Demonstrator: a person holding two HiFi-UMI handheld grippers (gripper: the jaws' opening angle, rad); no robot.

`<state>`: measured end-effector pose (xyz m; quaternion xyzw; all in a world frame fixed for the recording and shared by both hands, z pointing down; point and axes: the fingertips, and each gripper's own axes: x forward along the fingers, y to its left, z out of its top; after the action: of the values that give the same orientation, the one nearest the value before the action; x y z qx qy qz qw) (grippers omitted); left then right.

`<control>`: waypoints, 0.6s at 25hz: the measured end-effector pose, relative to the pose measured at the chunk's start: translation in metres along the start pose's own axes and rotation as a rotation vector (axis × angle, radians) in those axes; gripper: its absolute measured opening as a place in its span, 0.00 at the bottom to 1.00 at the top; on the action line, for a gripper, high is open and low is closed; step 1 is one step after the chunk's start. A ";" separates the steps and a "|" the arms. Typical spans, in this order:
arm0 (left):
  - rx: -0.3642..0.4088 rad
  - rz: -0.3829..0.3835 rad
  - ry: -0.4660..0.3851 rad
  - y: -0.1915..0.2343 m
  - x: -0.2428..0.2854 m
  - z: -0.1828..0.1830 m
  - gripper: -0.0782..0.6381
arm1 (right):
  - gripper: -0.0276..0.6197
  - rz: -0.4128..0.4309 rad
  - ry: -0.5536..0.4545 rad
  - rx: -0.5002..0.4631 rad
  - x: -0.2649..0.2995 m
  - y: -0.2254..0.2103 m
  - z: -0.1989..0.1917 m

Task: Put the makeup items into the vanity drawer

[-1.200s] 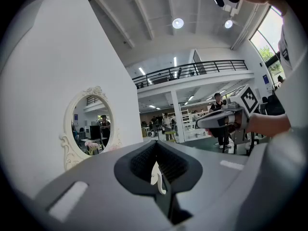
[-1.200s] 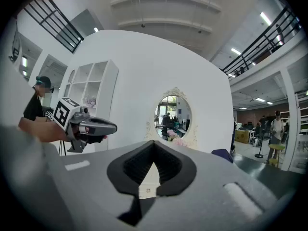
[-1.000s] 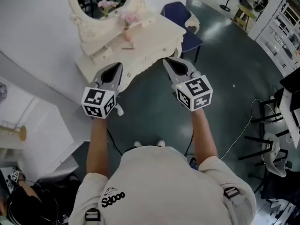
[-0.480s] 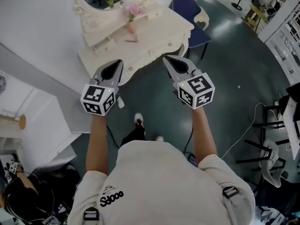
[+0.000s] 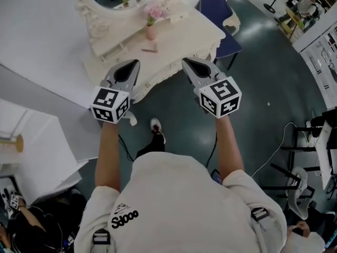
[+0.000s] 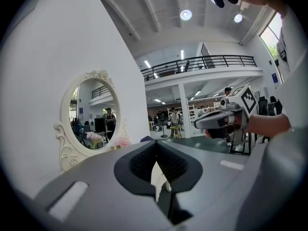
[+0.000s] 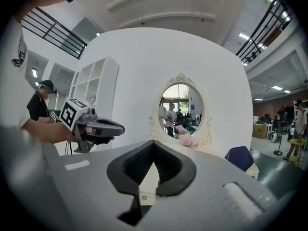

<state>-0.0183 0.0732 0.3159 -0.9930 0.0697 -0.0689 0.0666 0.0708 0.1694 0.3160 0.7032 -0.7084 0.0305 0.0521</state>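
The cream vanity table point(image 5: 176, 38) stands ahead of me, with an oval mirror point(image 7: 180, 107) on its back. A small flat pinkish makeup item point(image 5: 149, 48) lies on the tabletop beside a vase of pink flowers point(image 5: 154, 13). My left gripper point(image 5: 135, 63) hangs in the air just short of the vanity's front edge, jaws shut and empty. Level with it, my right gripper point(image 5: 186, 61) is shut on nothing. Each gripper shows in the other's view: the right gripper point(image 6: 219, 121) and the left gripper point(image 7: 98, 128). No drawer stands open that I can see.
A blue chair point(image 5: 221, 15) stands right of the vanity. A white curved wall point(image 5: 37, 41) runs behind and to the left, with white shelving point(image 7: 94, 88) beside it. Cables point(image 5: 274, 146) and black stands point(image 5: 310, 141) lie on the dark floor at right.
The person has stepped toward the vanity, so it sits nearer the grippers in the head view. Both grippers stay shut and side by side.
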 end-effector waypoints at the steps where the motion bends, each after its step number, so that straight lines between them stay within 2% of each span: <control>1: -0.001 0.001 -0.001 0.009 0.010 0.000 0.13 | 0.05 -0.007 0.003 -0.003 0.009 -0.009 0.001; 7: 0.002 -0.028 0.008 0.079 0.075 -0.002 0.13 | 0.05 -0.021 0.015 0.023 0.089 -0.062 0.015; 15: -0.033 -0.053 0.018 0.157 0.130 -0.013 0.13 | 0.05 -0.024 0.047 0.077 0.177 -0.099 0.021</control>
<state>0.0870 -0.1015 0.3227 -0.9947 0.0450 -0.0786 0.0476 0.1681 -0.0102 0.3134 0.7123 -0.6967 0.0734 0.0419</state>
